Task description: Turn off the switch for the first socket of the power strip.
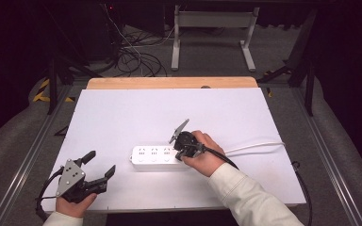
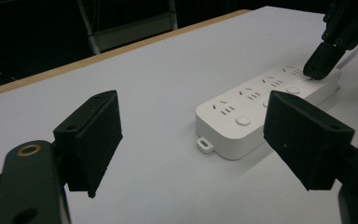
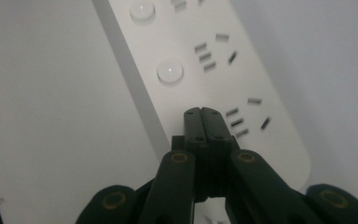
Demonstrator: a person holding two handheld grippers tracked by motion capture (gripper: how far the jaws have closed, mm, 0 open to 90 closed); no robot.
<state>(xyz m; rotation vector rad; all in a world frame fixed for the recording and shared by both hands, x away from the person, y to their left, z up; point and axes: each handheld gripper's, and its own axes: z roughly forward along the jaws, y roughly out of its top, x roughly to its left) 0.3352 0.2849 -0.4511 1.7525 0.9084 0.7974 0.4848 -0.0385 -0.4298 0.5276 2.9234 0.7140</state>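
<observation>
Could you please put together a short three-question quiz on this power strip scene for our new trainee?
1. True or false: the left gripper has its jaws wide apart with nothing between them.
2. Which end of the white power strip do the tips of the right gripper point down at?
A. the end where the white cable leaves
B. the end with the small mounting tab
C. the middle socket
3. Fill in: the right gripper's jaws are ____.

Key: 1 true; 2 A; 3 shut, with nothing between them.
</observation>
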